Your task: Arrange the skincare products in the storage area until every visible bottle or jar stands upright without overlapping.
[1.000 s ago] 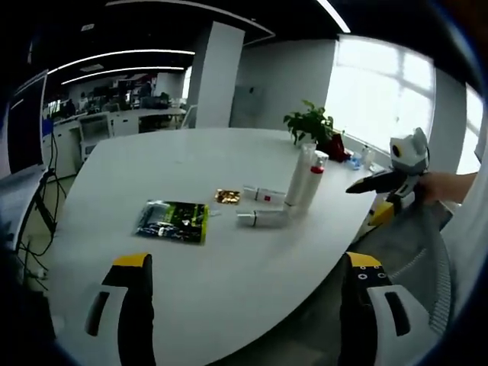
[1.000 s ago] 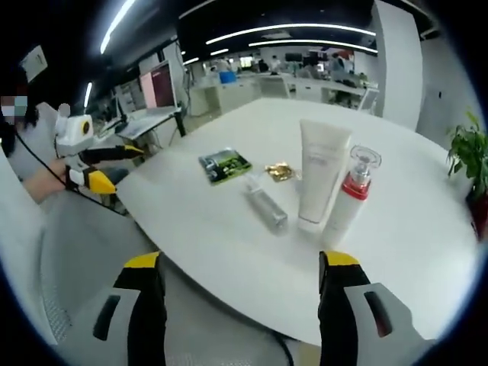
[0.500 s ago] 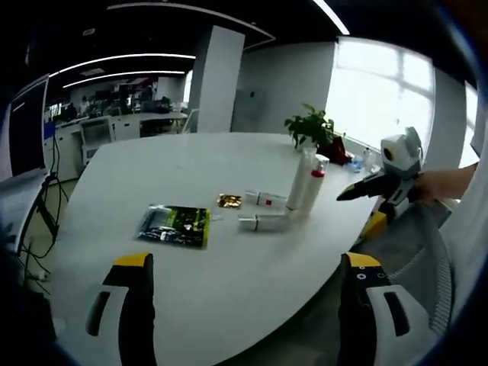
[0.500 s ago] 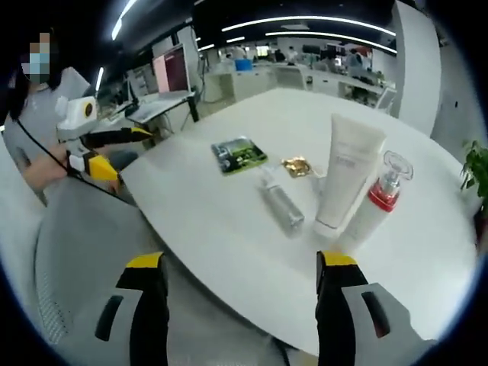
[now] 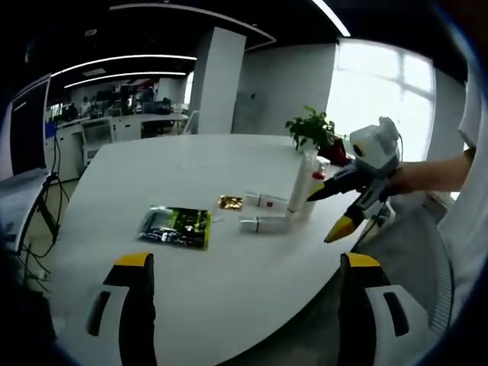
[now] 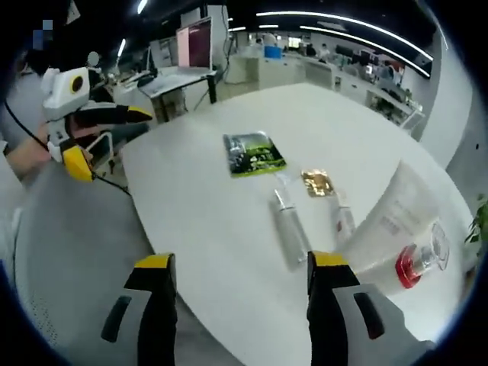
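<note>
Big open-plan office, and a round white desk [image 5: 229, 252] carries the skincare stuff in a loose cluster. Left gripper view: the left tool [image 5: 242, 320] hangs over the near desk edge with its jaws spread wide and nothing between them, well short of the products. Farther across the desk a tall white tube [image 5: 299, 181] stands upright, touching or just beside a clear pump bottle with a red band [image 5: 316, 179], also upright. A clear bottle [image 5: 261, 223] lies on its side just in front of them, with a small white tube [image 5: 267, 200] lying flat behind it. A gold sachet [image 5: 229, 202] and a green packet [image 5: 175, 224] lie flat to the left. The right tool [image 5: 329, 210] comes in from the right, jaws apart, tips close to the upright pair but not touching. Right gripper view: the right tool [image 6: 238, 320] is spread and holding nothing, with the lying bottle [image 6: 290, 235] just ahead between its jaws and the tall tube [image 6: 393, 221] and pump bottle [image 6: 415, 263] off to the right. The left tool [image 6: 99, 126] shows at far left.
</note>
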